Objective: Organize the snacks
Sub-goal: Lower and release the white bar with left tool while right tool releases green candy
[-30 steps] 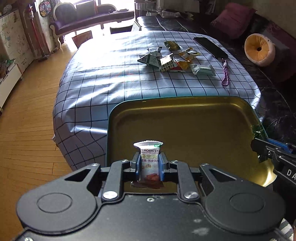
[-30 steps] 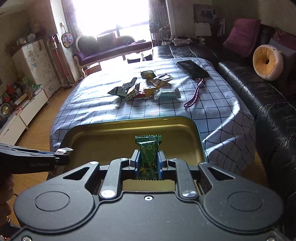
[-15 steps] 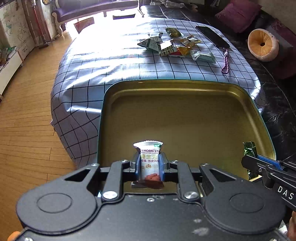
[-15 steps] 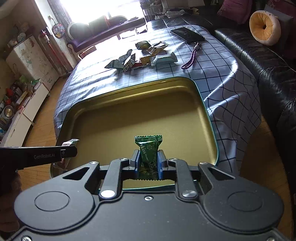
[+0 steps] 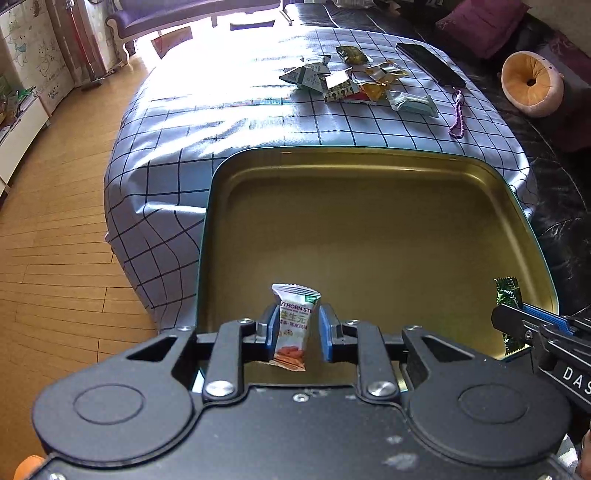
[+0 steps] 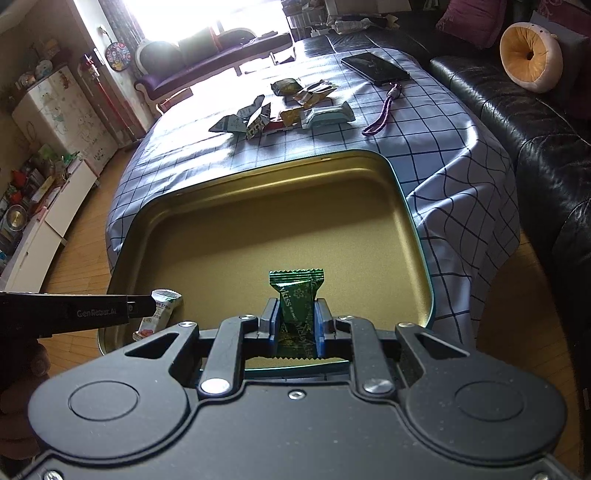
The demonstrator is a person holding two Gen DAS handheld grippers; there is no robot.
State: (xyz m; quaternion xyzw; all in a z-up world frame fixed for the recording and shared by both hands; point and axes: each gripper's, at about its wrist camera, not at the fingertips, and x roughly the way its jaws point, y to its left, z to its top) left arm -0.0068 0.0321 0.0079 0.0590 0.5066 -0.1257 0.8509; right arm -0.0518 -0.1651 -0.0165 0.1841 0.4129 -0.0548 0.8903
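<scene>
- The left hand-held gripper (image 5: 295, 328) is opening; the white snack packet (image 5: 293, 325) stands upright between its parted pads, over the gold tray (image 5: 369, 229).
- The right hand-held gripper (image 6: 295, 321) clamps the green candy packet (image 6: 297, 306), long axis upright, above the same tray.

A blue-and-white checked tablecloth (image 5: 229, 122) is spread over the table; a dark phone (image 6: 375, 68) is laid near its far right edge, and a purple lanyard (image 6: 380, 114) is trailed from it toward the near side; a black leather sofa (image 6: 535, 147) is set along the right, with a round orange-and-cream cushion (image 6: 530, 55) and a magenta pillow (image 6: 472, 18) on it; a purple chaise (image 6: 207, 55) is placed by the bright window; a white cabinet with cartoon drawings (image 6: 70, 114) is stood at the left on the wooden floor (image 5: 55, 258).
</scene>
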